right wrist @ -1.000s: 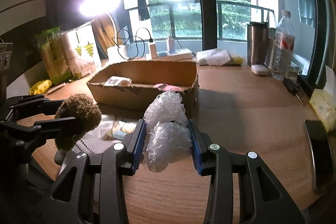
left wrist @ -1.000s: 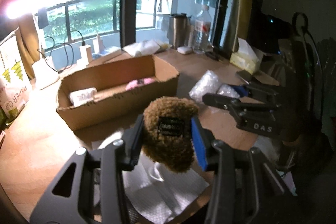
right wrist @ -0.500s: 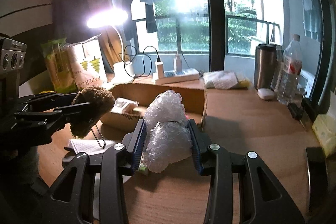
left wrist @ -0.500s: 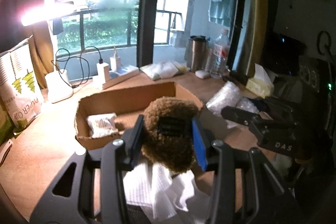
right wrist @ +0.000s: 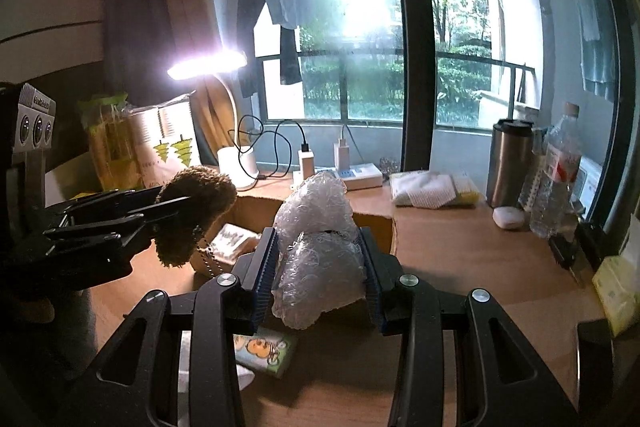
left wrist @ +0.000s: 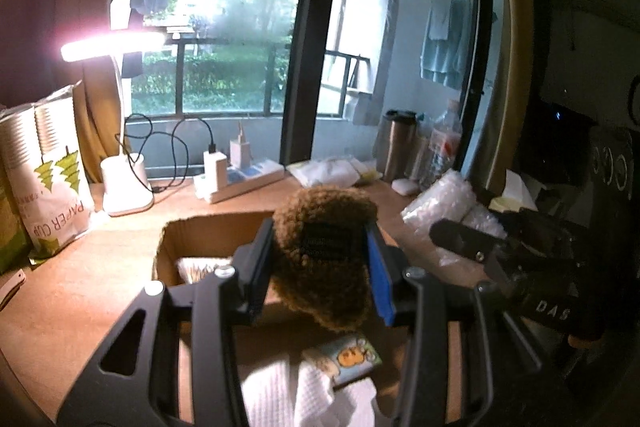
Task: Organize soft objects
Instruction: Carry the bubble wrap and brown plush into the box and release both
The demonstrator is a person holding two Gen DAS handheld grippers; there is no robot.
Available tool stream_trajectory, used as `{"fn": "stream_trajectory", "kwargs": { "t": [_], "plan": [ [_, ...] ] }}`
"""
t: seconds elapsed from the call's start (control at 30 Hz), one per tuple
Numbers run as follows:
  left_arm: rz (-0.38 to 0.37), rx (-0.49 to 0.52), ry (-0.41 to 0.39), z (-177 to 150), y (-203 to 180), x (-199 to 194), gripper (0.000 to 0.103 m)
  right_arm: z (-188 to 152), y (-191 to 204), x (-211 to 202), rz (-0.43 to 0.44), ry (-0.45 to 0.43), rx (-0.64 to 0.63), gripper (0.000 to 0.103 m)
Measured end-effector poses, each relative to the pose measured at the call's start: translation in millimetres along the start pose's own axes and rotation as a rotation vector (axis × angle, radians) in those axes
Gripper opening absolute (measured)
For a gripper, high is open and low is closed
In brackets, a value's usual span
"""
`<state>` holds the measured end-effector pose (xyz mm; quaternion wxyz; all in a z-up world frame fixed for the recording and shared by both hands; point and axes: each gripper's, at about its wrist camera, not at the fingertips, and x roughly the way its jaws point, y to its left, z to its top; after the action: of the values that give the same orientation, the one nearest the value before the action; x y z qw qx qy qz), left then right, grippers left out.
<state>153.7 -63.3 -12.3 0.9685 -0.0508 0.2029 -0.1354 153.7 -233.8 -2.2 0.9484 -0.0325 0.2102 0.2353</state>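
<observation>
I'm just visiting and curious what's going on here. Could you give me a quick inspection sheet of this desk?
Surface: wooden desk, well lit by a lamp.
Job's things: brown plush toy and bubble wrap, both held up near the open cardboard box.
Clutter: tissue pack, white cloth, paper cup bag, steel tumbler, water bottle.
Grippers: left claw shut on plush toy; right claw shut on bubble wrap.
Cables: black charger leads at the power strip.
Surroundings: window, hanging clothes.
</observation>
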Motion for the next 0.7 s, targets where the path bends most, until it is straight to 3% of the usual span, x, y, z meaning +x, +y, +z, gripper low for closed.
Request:
{"fn": "stream_trajectory", "kwargs": {
  "t": [0.37, 0.7],
  "plan": [
    [0.044, -0.017, -0.043, 16.1, 18.9, 17.0, 0.044, 21.3, -8.1, 22.3, -0.03, -0.022, -0.021, 0.042],
    [0.064, -0.051, -0.01, 14.4, 36.9, 51.7, 0.044, 28.3, -21.6, 54.0, -0.055, 0.0, -0.024, 0.042]
  ]
}}
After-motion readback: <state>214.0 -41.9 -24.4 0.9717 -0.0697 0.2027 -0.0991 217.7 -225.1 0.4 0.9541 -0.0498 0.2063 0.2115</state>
